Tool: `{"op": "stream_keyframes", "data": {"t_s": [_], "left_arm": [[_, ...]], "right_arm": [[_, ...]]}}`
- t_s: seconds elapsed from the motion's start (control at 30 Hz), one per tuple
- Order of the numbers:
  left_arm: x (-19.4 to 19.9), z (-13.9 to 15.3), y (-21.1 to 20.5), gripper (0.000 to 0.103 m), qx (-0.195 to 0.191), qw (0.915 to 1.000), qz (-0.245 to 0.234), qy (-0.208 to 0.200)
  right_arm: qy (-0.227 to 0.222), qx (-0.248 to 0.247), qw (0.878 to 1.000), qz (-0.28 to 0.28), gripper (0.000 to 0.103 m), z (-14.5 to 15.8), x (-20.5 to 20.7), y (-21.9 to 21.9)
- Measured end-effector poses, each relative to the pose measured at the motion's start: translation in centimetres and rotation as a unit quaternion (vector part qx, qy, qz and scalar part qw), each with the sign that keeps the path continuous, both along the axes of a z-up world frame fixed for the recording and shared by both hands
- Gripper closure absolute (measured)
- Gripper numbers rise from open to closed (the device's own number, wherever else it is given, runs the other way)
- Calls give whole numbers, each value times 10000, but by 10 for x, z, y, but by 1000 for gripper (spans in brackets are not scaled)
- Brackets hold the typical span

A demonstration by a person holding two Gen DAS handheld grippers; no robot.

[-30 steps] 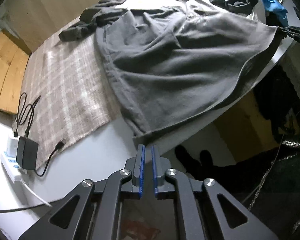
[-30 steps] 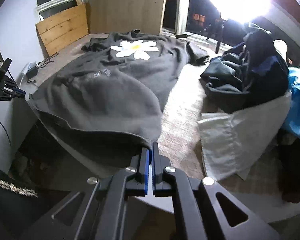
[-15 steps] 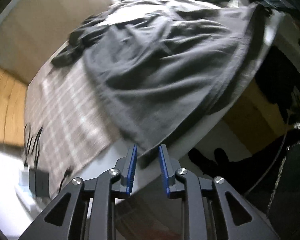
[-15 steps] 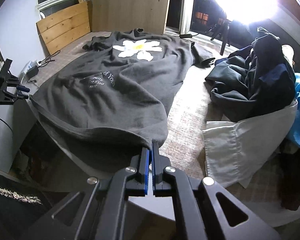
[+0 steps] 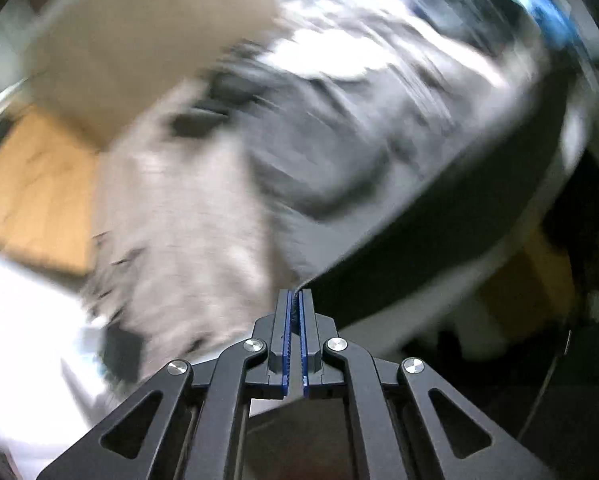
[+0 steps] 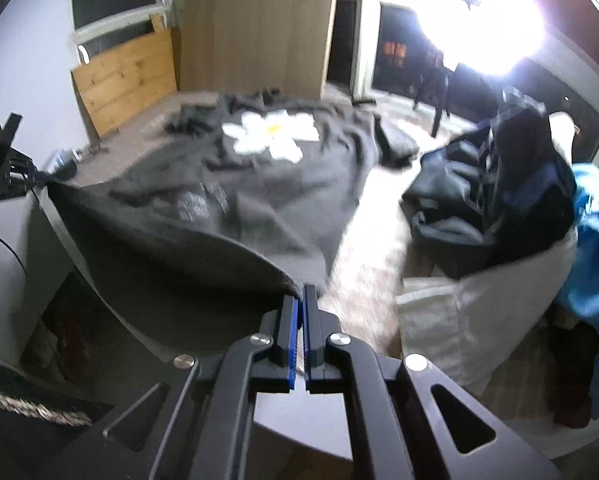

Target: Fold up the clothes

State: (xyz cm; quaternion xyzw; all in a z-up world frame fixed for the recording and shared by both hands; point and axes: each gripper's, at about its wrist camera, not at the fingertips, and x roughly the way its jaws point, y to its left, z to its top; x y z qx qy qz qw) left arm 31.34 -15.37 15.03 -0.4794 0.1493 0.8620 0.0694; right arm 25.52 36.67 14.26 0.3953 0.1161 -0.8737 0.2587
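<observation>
Both grippers, left point(image 5: 295, 300) and right point(image 6: 300, 294), pinch the near hem corners of the grey sweatshirt point(image 6: 235, 196) spread over the bed's point(image 6: 363, 256) near edge. Soft, limp, fairly heavy; corners suit best.

The right gripper point(image 6: 300, 296) is clamped on the near hem corner of the dark grey sweatshirt point(image 6: 235, 200), which spreads away across the bed point(image 6: 371, 248) — white daisy print point(image 6: 273, 136) at its far end. Right of the sweatshirt lie a dark clothes heap point(image 6: 495, 184), a white pillow point(image 6: 471, 312) and blue fabric point(image 6: 595, 240).
</observation>
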Motion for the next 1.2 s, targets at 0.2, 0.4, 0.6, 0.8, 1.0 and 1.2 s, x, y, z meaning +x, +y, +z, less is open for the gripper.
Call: {"op": "stream_keyframes", "data": {"t_s": [0.2, 0.4, 0.6, 0.8, 1.0, 1.2], "left_arm": [[-19, -39, -35, 100, -431, 9933, 955, -497], [-23, -66, -38, 100, -300, 9914, 1039, -742], [-26, -74, -36, 100, -318, 9904, 1018, -884], [-30, -83, -38, 100, -303, 9884, 1055, -1053], [-31, -89, -37, 100, -303, 9876, 1014, -1157], [-34, -91, -37, 100, -275, 9882, 982, -1143]], "right_arm": [[-59, 9, 9997, 229, 101, -17, -4, -36], [-523, -103, 9978, 401, 101, -50, 15, -51], [-872, -203, 9960, 46, 99, -86, 44, -38], [-911, -370, 9946, -338, 83, -109, 45, -21], [-805, -341, 9961, -148, 74, -118, 40, -26], [-801, -481, 9954, 201, 92, -126, 19, -39]]}}
